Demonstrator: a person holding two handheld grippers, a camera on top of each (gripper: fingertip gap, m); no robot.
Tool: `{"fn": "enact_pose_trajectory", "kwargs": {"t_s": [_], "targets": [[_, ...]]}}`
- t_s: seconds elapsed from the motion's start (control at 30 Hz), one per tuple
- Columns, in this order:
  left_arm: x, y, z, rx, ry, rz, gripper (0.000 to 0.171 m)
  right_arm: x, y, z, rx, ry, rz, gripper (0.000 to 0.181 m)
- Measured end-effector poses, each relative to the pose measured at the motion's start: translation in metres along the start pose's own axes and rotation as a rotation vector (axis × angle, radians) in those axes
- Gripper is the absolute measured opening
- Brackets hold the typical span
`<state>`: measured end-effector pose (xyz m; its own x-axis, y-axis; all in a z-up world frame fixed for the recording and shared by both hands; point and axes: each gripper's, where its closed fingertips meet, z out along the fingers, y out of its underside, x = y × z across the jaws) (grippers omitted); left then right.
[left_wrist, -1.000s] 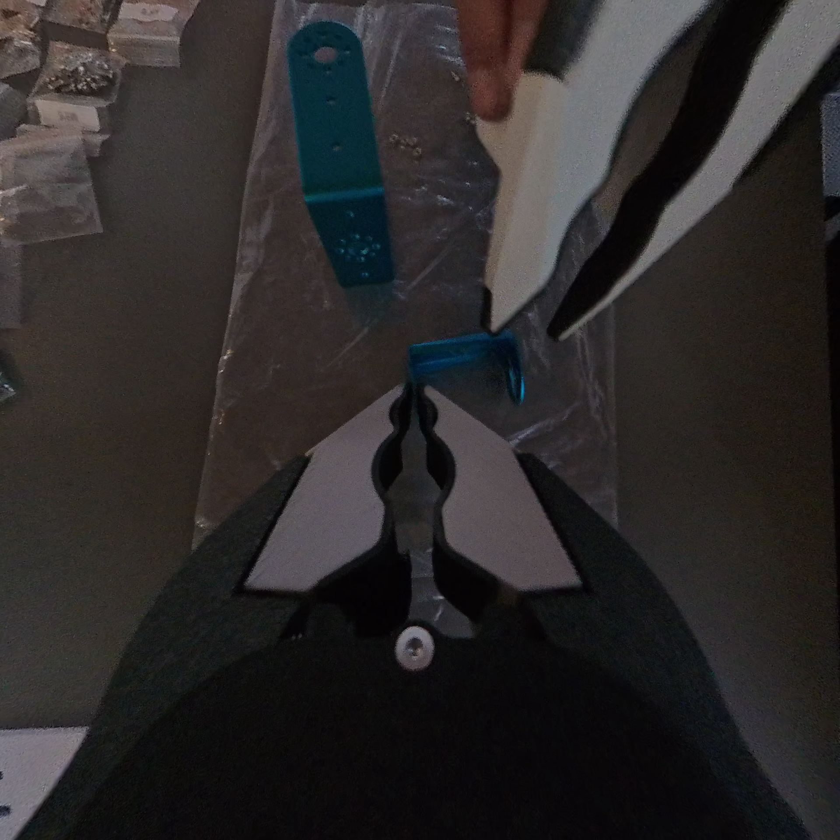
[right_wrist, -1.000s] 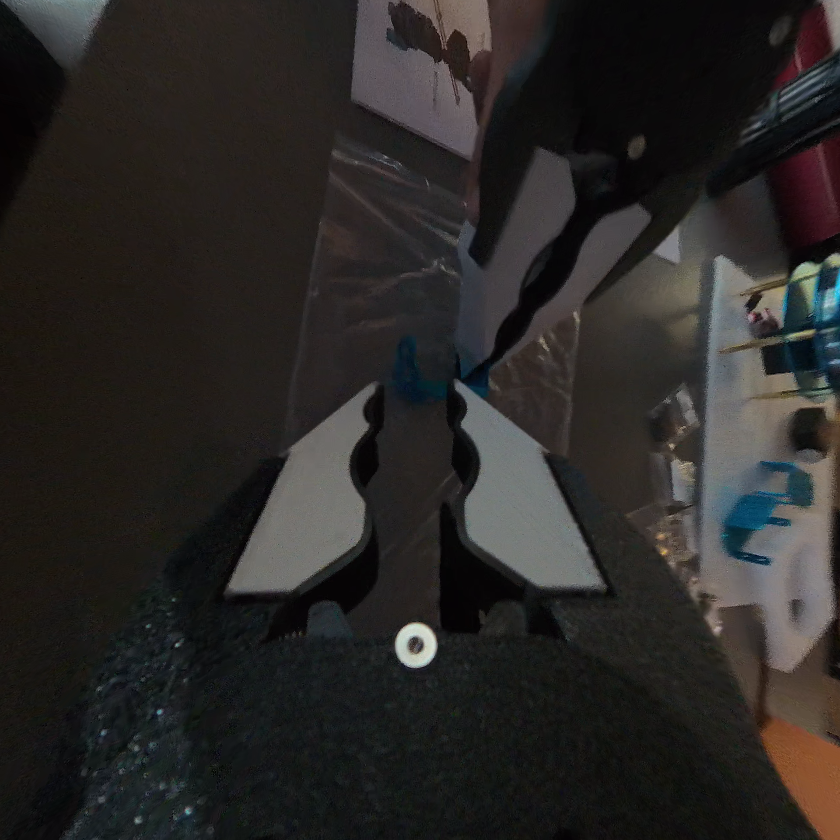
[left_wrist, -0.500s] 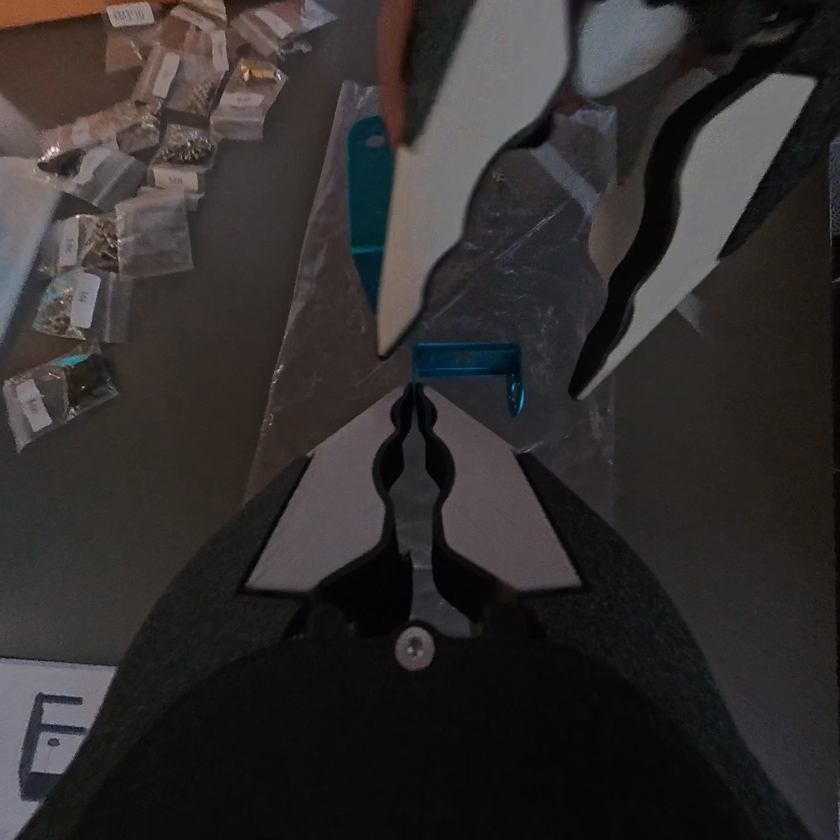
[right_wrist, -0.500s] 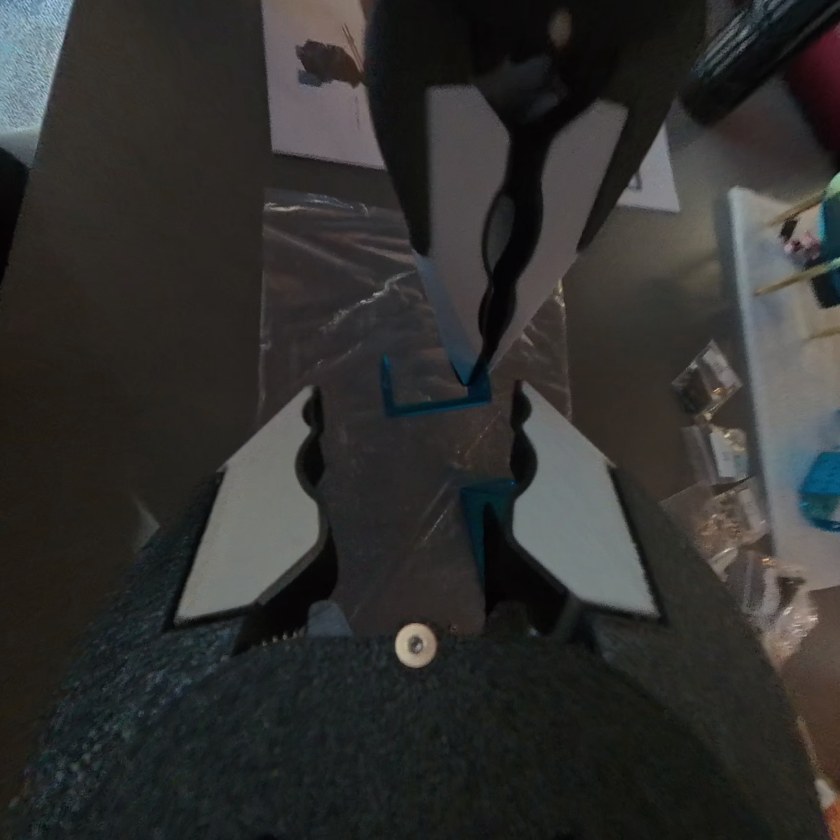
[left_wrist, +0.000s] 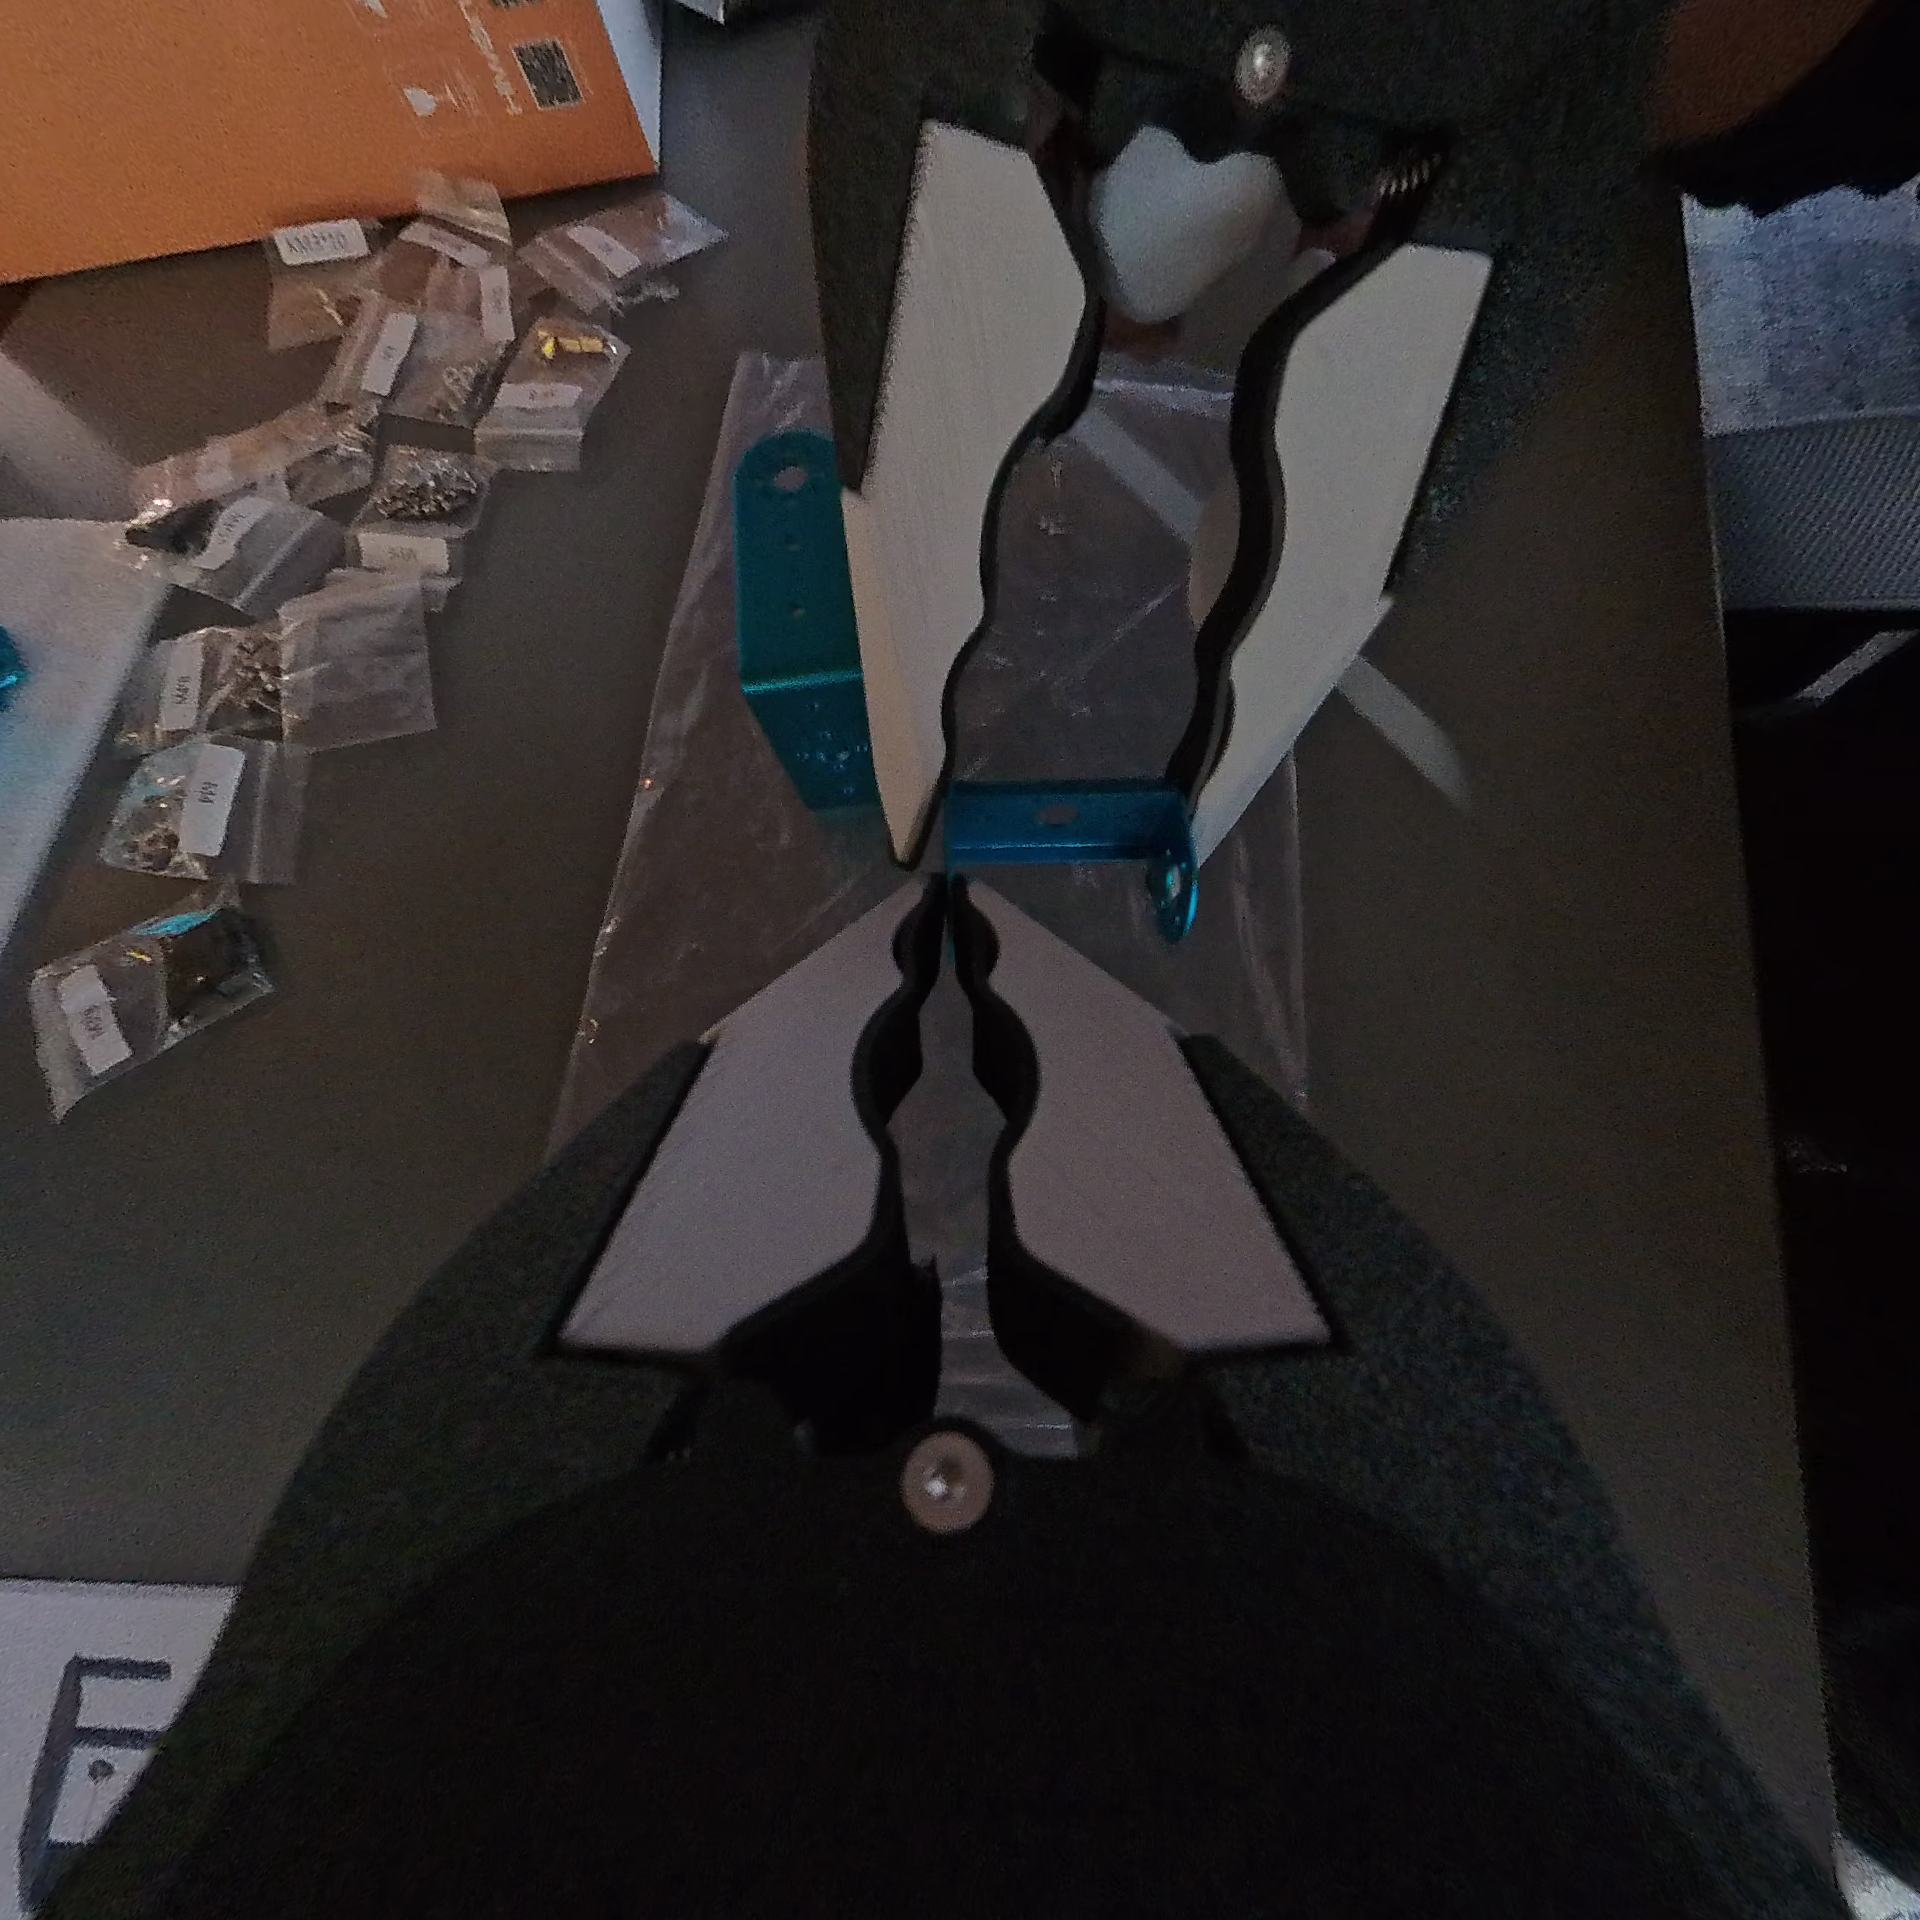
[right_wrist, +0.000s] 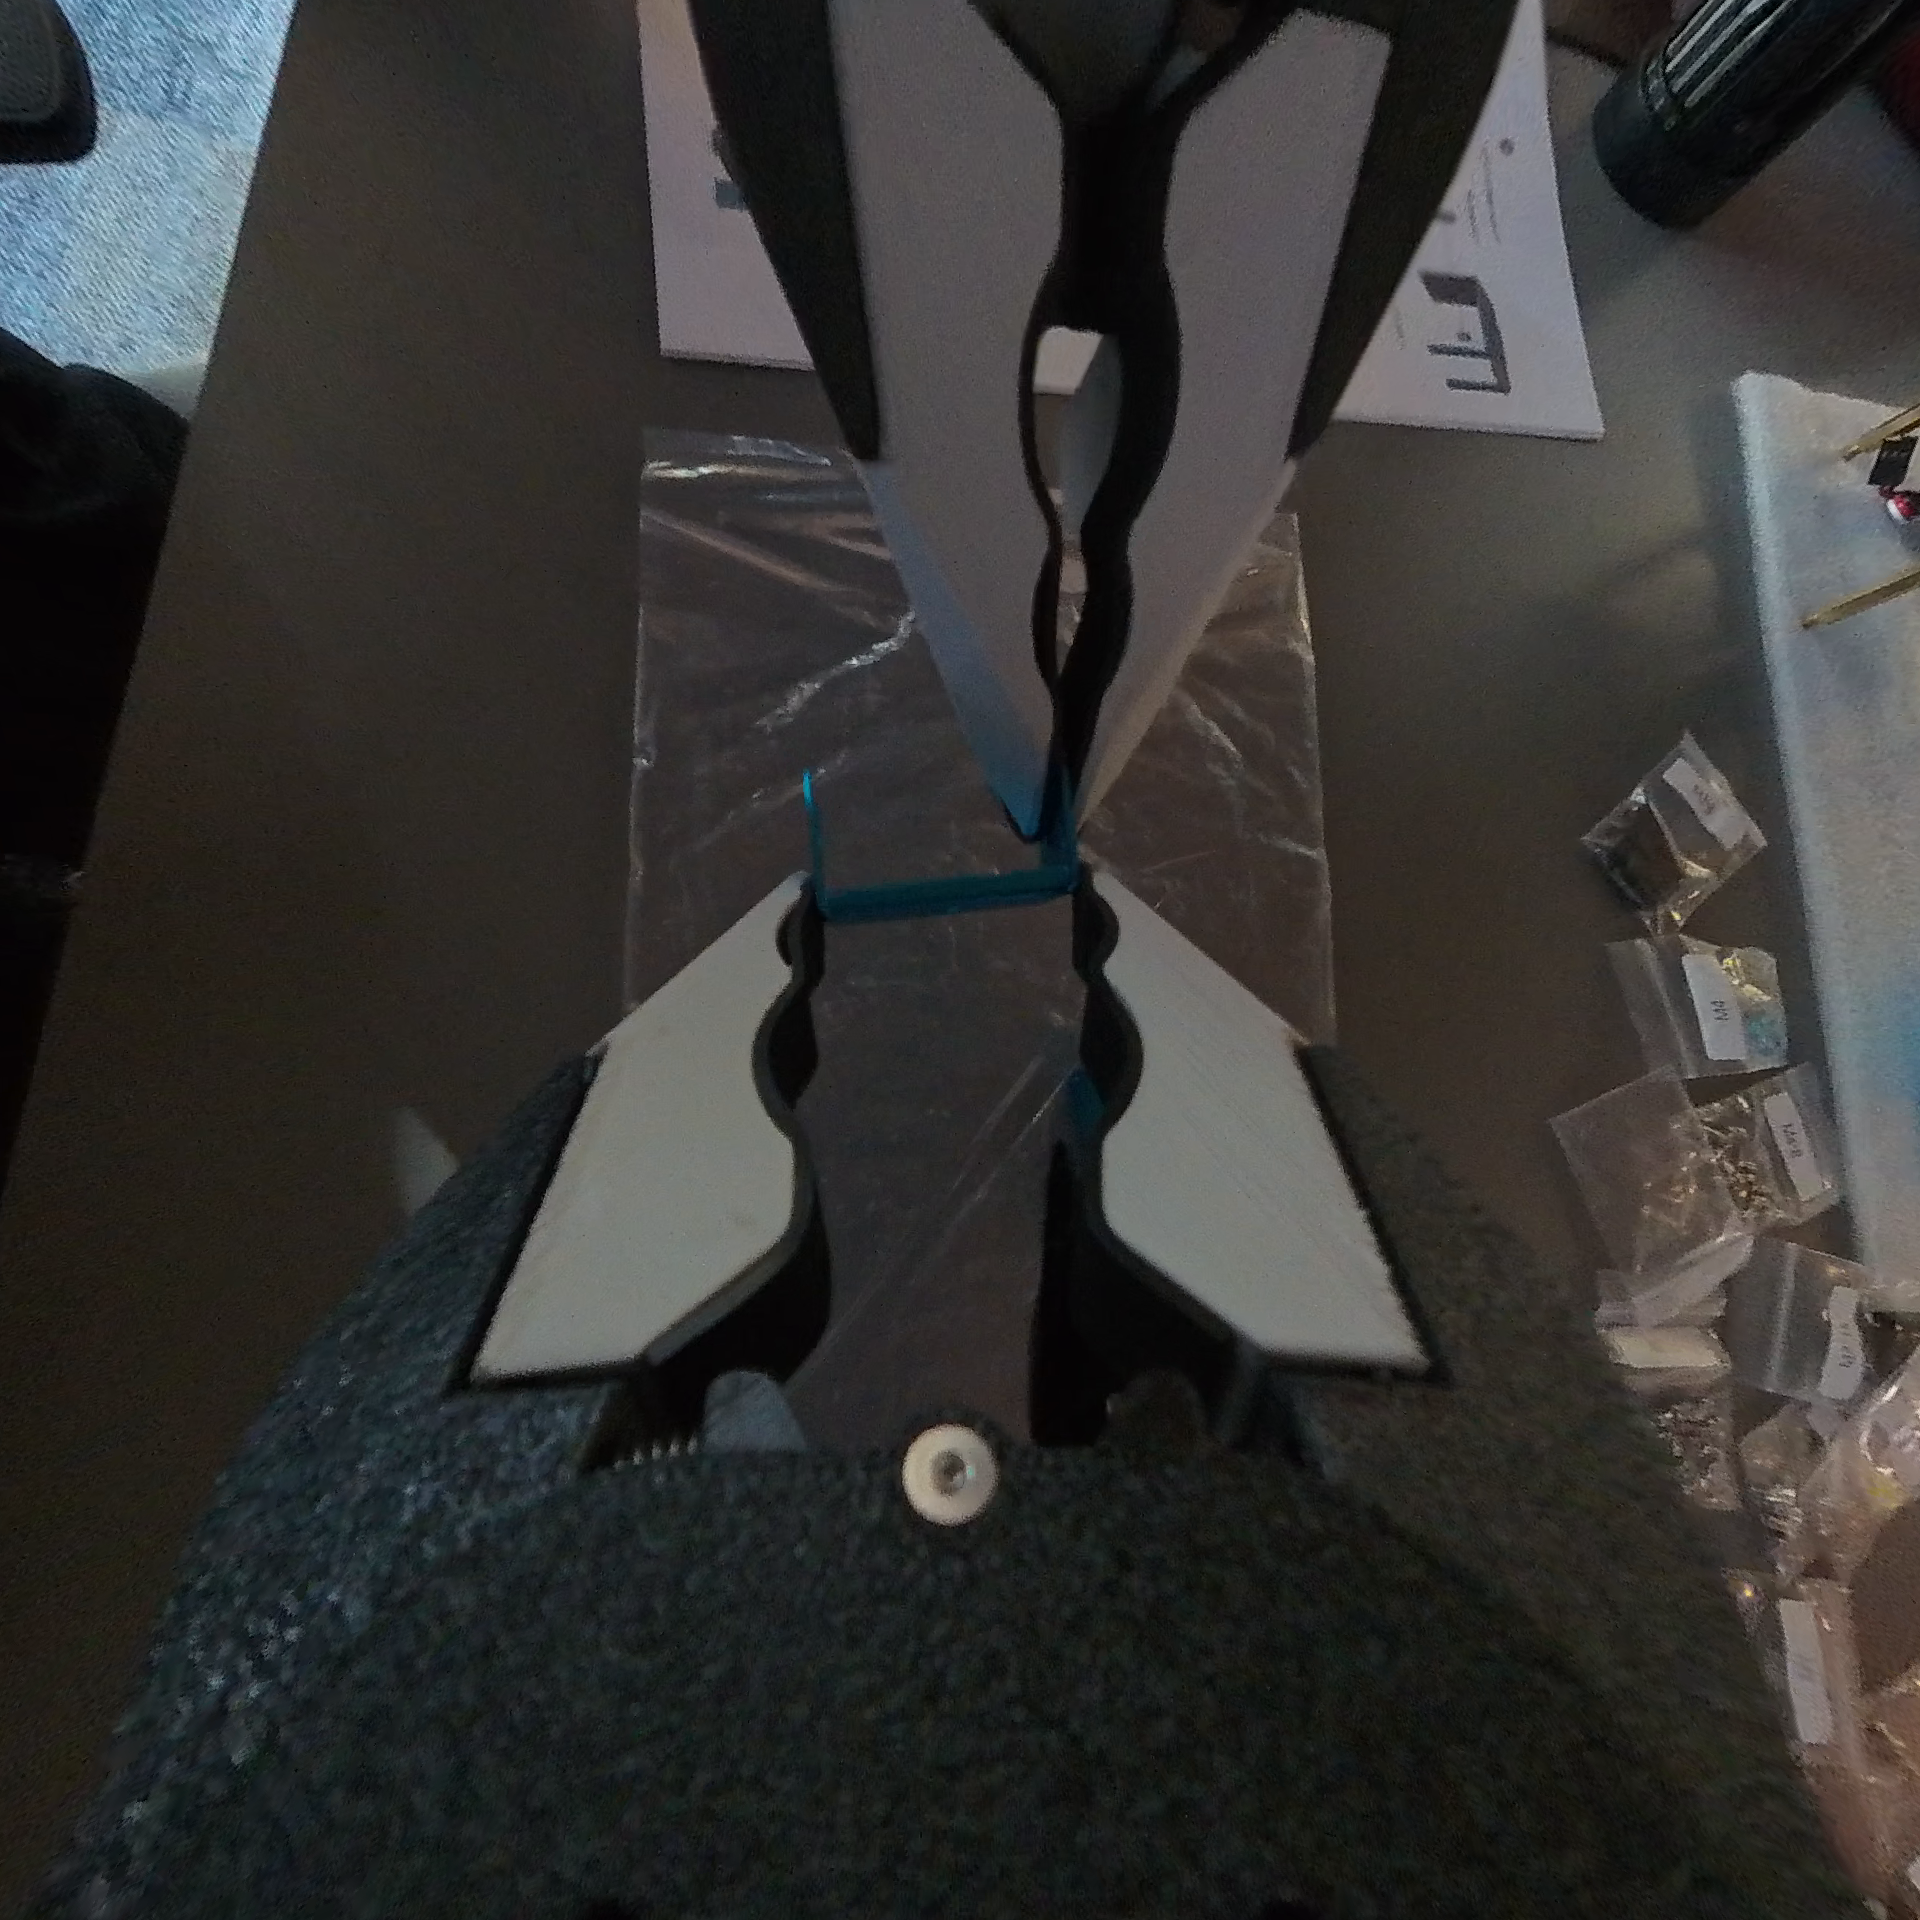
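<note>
The left gripper (left_wrist: 948, 894) is pinched tight on one upright leg of the small blue U-shaped bracket (left_wrist: 1065, 823), lifting it over the clear plastic sheet (left_wrist: 717, 862). The right gripper (right_wrist: 940, 899) faces it, its fingers spread wide to either side of that bracket. A longer blue bracket (left_wrist: 795, 623) lies on the sheet beyond, and small parts bags (left_wrist: 208, 790) sit off the sheet's edge.
</note>
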<state>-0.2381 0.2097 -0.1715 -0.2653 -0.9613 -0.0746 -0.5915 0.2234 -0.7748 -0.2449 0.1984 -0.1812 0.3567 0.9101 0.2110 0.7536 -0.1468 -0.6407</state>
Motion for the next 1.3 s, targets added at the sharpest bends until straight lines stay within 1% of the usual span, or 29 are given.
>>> {"fn": "enact_pose_trajectory", "kwargs": {"t_s": [0.07, 0.1, 0.13, 0.2, 0.33, 0.43, 0.5, 0.6, 0.7, 0.77, 0.83, 0.97, 1.03, 1.1, 1.17, 1.23, 1.3], "targets": [[-0.001, -0.001, -0.006, 0.002, -0.022, -0.011, 0.004, 0.001, 0.0, -0.005, 0.019, -0.019, 0.024, 0.048], [-0.002, -0.001, -0.011, 0.008, -0.036, -0.019, 0.014, 0.002, 0.0, -0.009, 0.031, -0.031, 0.041, 0.047], [0.0, -0.001, -0.018, 0.025, -0.042, -0.031, 0.019, 0.003, -0.002, -0.013, 0.051, -0.038, 0.059, 0.048], [0.003, 0.004, -0.033, 0.063, -0.081, -0.054, 0.019, 0.006, -0.004, -0.02, 0.089, -0.051, 0.09, 0.047], [0.008, 0.021, -0.063, 0.193, -0.167, -0.133, 0.018, 0.015, -0.012, -0.029, 0.169, -0.076, 0.153, 0.048], [0.007, 0.033, -0.073, 0.266, -0.167, -0.221, 0.018, 0.014, -0.025, -0.028, 0.232, -0.122, 0.164, 0.048], [0.002, 0.038, -0.077, 0.275, -0.192, -0.267, 0.019, 0.014, -0.035, -0.026, 0.264, -0.127, 0.152, 0.048], [-0.007, 0.037, -0.081, 0.291, -0.226, -0.302, 0.019, 0.015, -0.049, -0.02, 0.274, -0.109, 0.115, 0.048], [-0.01, 0.041, -0.084, 0.286, -0.246, -0.312, 0.019, 0.011, -0.065, -0.016, 0.292, -0.106, 0.087, 0.048], [-0.012, 0.044, -0.088, 0.291, -0.273, -0.298, 0.019, 0.006, -0.076, -0.015, 0.326, -0.139, 0.101, 0.048], [-0.014, 0.041, -0.094, 0.324, -0.291, -0.291, 0.019, 0.002, -0.087, -0.018, 0.376, -0.182, 0.12, 0.048], [-0.007, 0.024, -0.108, 0.435, -0.242, -0.276, 0.02, -0.01, -0.109, -0.035, 0.514, -0.317, 0.191, 0.048], [0.004, 0.014, -0.113, 0.483, -0.21, -0.208, 0.022, -0.018, -0.117, -0.044, 0.572, -0.431, 0.247, 0.048], [0.022, 0.001, -0.119, 0.536, -0.157, -0.114, 0.025, -0.022, -0.124, -0.055, 0.649, -0.527, 0.299, 0.047], [0.038, -0.014, -0.128, 0.615, -0.11, -0.023, 0.027, -0.029, -0.128, -0.068, 0.704, -0.683, 0.358, 0.047], [0.045, -0.029, -0.139, 0.696, -0.082, 0.02, 0.027, -0.033, -0.132, -0.079, 0.76, -0.808, 0.407, 0.046], [0.052, -0.043, -0.147, 0.733, -0.014, 0.044, 0.028, -0.036, -0.136, -0.09, 0.819, -0.915, 0.437, 0.046]]}}
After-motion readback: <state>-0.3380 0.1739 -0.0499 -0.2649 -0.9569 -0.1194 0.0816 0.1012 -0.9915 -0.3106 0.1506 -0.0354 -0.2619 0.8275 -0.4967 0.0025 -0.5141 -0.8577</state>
